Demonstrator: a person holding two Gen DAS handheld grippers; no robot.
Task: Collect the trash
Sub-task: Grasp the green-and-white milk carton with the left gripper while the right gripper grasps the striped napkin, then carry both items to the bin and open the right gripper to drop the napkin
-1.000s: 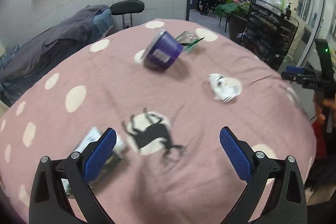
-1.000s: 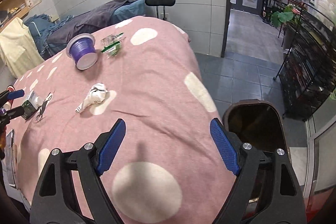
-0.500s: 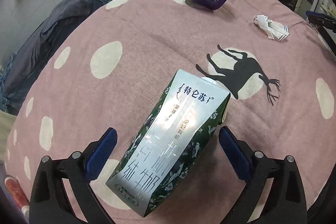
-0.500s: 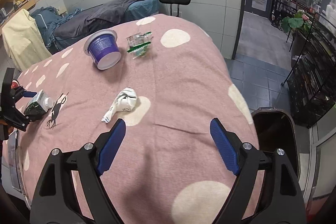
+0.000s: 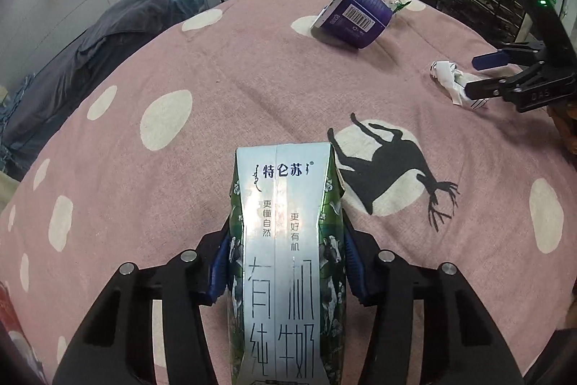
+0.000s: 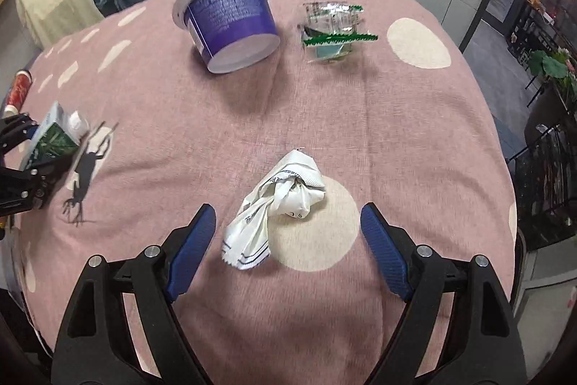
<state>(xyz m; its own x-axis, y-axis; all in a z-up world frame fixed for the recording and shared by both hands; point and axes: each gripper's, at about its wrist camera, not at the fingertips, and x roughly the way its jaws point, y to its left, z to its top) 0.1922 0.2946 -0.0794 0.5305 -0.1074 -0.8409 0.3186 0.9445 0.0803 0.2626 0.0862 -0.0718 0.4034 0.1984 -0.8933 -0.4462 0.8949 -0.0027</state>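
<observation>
Left wrist view: left tongs have just closed, pinching the milk carton at bottom centre. Right tongs stand spread around the crumpled wrapper; next they likely must close.

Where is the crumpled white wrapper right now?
In the right wrist view the crumpled white wrapper lies on the pink tablecloth, between the right gripper's open fingers and untouched, partly on a cream dot, nearer than the purple tub.
</observation>
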